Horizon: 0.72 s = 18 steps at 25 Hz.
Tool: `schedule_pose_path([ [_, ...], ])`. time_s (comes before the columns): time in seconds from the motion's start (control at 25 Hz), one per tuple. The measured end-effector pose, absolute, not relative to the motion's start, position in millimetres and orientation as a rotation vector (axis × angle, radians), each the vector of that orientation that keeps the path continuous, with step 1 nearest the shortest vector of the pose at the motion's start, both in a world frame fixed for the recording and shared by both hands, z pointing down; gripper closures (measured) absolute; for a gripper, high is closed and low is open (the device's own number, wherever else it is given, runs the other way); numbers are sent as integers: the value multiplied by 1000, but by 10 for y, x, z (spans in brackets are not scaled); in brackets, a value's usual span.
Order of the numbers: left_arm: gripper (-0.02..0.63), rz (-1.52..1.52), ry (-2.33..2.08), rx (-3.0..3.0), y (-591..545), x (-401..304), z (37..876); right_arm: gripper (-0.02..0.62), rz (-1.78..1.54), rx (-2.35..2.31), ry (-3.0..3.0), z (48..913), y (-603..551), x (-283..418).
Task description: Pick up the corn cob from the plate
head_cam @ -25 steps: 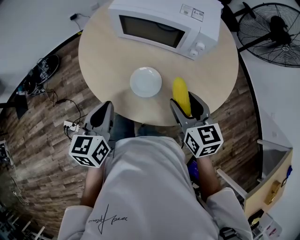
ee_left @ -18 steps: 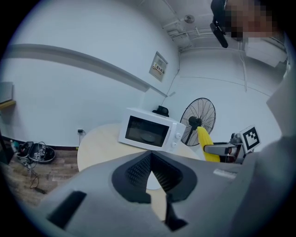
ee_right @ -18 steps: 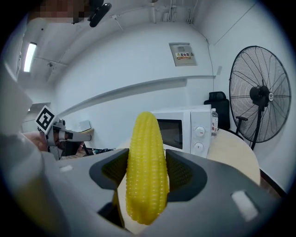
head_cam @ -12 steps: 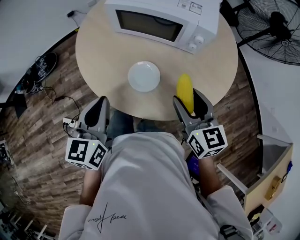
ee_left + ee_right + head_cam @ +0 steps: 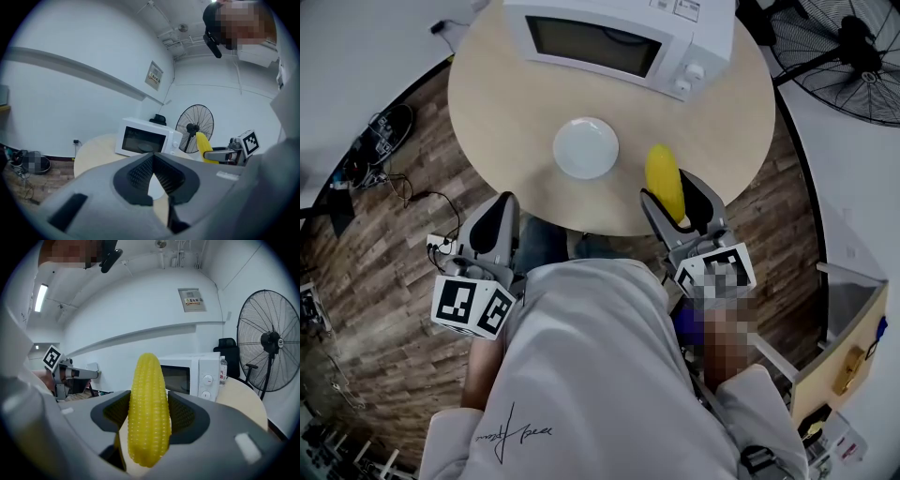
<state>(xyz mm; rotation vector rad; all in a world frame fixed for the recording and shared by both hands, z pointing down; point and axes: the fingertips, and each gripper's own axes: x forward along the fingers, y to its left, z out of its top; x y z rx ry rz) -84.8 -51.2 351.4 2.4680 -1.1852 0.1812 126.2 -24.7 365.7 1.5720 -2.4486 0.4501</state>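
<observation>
A yellow corn cob point(image 5: 663, 180) stands upright between the jaws of my right gripper point(image 5: 680, 204), which is shut on it above the near right edge of the round table point(image 5: 497, 112). In the right gripper view the cob point(image 5: 148, 399) fills the gap between the two dark pads point(image 5: 183, 412). The white plate point(image 5: 585, 148) lies bare in the middle of the table, left of the cob. My left gripper point(image 5: 499, 217) hangs off the table's near left edge, jaws together on nothing. From the left gripper view, the cob point(image 5: 202, 145) shows to the right.
A white microwave point(image 5: 619, 37) stands at the back of the table, door facing me. A black floor fan point(image 5: 853, 56) stands off the table's right side. Cables and a shoe point(image 5: 389, 131) lie on the wood floor at left. A drawer unit point(image 5: 844, 356) stands at right.
The right gripper keeps the corn cob held, shifting only slightly over the table's near edge. The left gripper has sunk a little toward me.
</observation>
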Motion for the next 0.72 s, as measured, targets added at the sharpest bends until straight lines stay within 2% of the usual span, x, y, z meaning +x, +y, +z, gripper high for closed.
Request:
schedule_pose_path([
  [0.72, 614, 197, -1172, 2434, -495, -740, 3602, 333, 474, 1544, -2465, 3705, -270, 1311],
])
